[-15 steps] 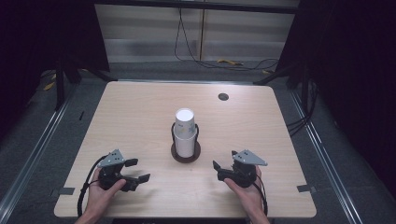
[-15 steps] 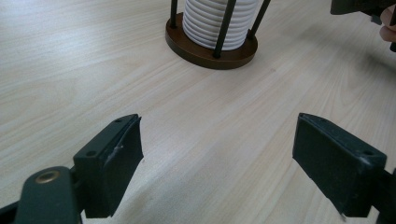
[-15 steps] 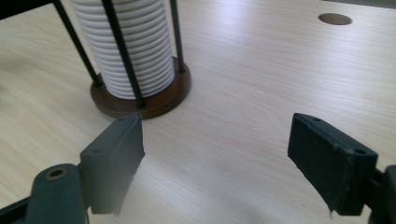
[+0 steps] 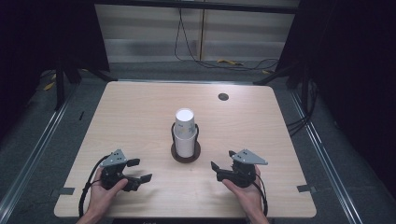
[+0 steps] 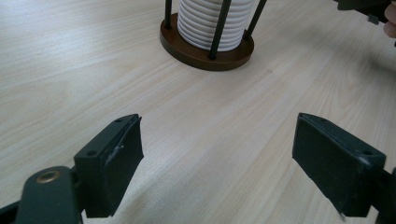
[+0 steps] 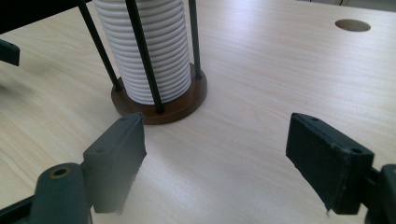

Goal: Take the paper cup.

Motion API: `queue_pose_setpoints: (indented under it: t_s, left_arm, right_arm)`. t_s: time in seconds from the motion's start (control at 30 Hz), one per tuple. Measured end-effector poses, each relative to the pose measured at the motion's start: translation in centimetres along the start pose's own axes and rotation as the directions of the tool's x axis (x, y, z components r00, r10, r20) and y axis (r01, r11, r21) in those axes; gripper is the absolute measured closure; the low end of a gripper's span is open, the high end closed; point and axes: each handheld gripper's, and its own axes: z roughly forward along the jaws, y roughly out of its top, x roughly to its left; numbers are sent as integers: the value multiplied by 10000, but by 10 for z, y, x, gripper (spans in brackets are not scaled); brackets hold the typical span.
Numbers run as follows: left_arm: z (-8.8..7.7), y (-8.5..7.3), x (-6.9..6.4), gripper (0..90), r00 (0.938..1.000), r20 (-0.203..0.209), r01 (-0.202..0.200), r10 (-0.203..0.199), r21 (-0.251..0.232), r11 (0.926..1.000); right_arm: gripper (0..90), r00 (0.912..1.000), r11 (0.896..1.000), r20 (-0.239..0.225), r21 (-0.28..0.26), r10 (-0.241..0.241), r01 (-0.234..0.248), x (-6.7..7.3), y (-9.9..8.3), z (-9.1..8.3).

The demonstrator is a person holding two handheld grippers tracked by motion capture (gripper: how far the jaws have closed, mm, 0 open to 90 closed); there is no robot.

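1. Pale wood table (image 4: 140, 116) under dark surroundings is what I see from above, with grey floor and loose cables beyond its far edge.
2. My left gripper (image 4: 138, 170) sits low near the table's near edge, held in a hand; its jaws stand wide apart with nothing but bare wood between them.
3. From the left gripper view, the stack of white cups (image 5: 215, 21) lies ahead of the jaws and a little to the right, well apart from them.
4. My right gripper (image 4: 222, 159) is likewise held in a hand, jaws spread and gripping nothing.
5. From the right gripper view, the cup stack (image 6: 144, 42) stands ahead and to the left, near the left jaw but not touching it.
6. Those cups sit upright in a holder (image 4: 186, 155): a round brown base with thin dark rods rising around the stack.
7. Beyond the right gripper, far ahead to its right, a small round hole (image 6: 353, 25) marks the tabletop.
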Motion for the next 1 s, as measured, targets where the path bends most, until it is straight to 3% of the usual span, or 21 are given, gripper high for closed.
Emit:
queue_pose_setpoints:
  t_s: [0.13, 0.2, 0.33, 0.57, 0.87, 1.0]
  left_arm:
    - [-1, 0, -1, 162, 10000, 31, -76, 76, 10, 10000]
    - [-2, 0, -2, 162, 9999, -15, -140, 140, 4, 9999]
    - [0, 1, -2, 162, 9998, 59, -189, 189, 1, 9998]
    - [1, 1, -3, 162, 9996, 76, -282, 281, 59, 9996]
    - [1, 1, -4, 162, 9991, 172, -391, 389, 73, 9992]
    - [0, 0, -4, 162, 9993, 154, -354, 353, 70, 9993]
  right_arm:
    - [223, 9995, 9995, -100, -17, -310, 310, 3, 7, 3]
    - [225, 9992, 9998, -356, -13, -203, 203, 4, 11, 3]
    - [246, 9960, 9990, -791, 111, -422, 432, 6, 18, 2]
    - [263, 9905, 9989, -1295, -40, -460, 459, 9, 37, 2]
    - [246, 9822, 9996, -1856, -16, -290, 293, 13, 59, 15]
    - [241, 9809, 9997, -1935, -164, -215, 187, 12, 67, 16]
